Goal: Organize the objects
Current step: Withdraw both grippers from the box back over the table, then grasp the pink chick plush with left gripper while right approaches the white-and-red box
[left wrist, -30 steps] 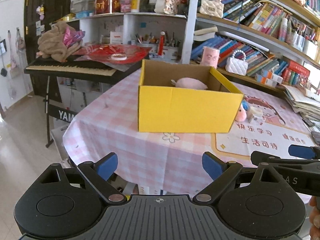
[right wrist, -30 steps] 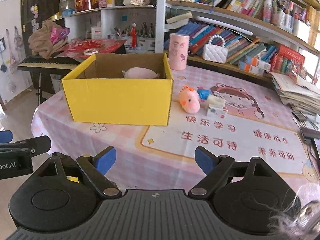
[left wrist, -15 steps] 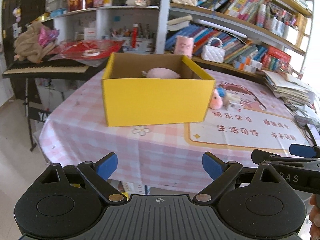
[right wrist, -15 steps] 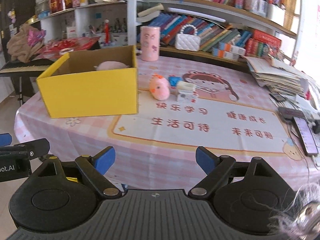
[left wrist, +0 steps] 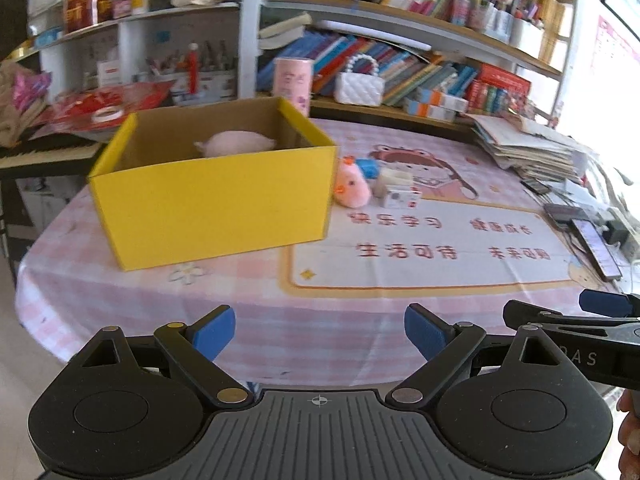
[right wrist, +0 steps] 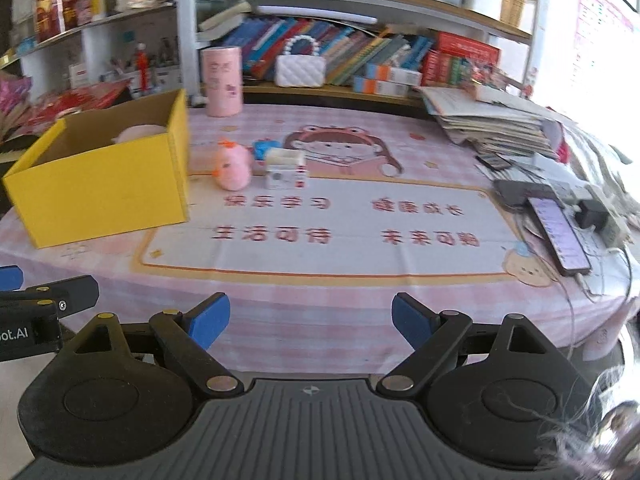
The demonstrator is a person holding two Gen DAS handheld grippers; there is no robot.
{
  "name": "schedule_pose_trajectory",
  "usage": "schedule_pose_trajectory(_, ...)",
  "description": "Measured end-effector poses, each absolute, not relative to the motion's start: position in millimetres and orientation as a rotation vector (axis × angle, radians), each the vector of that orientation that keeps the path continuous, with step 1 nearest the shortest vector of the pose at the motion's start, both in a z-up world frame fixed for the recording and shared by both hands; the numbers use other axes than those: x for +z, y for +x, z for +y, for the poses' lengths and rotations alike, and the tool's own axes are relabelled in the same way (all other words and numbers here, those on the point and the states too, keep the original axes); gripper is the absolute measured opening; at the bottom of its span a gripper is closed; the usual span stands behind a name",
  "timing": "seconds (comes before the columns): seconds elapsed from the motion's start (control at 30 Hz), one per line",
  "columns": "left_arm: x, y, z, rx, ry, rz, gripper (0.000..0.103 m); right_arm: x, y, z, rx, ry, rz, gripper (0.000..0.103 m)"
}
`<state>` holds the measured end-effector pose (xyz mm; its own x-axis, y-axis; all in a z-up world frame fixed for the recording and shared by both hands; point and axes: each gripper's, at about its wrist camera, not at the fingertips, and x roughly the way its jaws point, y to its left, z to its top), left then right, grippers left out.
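Left wrist: the left gripper (left wrist: 320, 330) hangs wide open and empty, short of the table (left wrist: 248, 280). A pink toy (left wrist: 236, 142) lies in the yellow box (left wrist: 212, 208).

Right wrist: the right gripper (right wrist: 310, 320), also open and empty, faces the chick (right wrist: 233, 168), just right of the box (right wrist: 100, 196). Best approach low and straddle the chick squarely.

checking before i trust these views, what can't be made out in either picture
- Pink plush in the yellow box: lower part hidden by the box's front wall, both views.
- Blue item: partly hidden behind the pink chick toy; identity unclear.
- White toy: too small and blurred for detail.
- Phone screen: unreadable.
- Right gripper: cut off by the left view's edge.
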<state>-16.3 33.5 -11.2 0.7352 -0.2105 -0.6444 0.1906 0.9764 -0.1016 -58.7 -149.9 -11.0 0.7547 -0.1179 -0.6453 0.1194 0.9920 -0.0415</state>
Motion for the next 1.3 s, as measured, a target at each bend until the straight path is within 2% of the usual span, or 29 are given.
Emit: schedule_pose_trajectory(1.3, -12.0, 87.1, -69.6, -0.086, -0.041, 0.699, 0.093, -15.1, 89.9, -257.6, 0.047, -0.014, 0.722, 0.085)
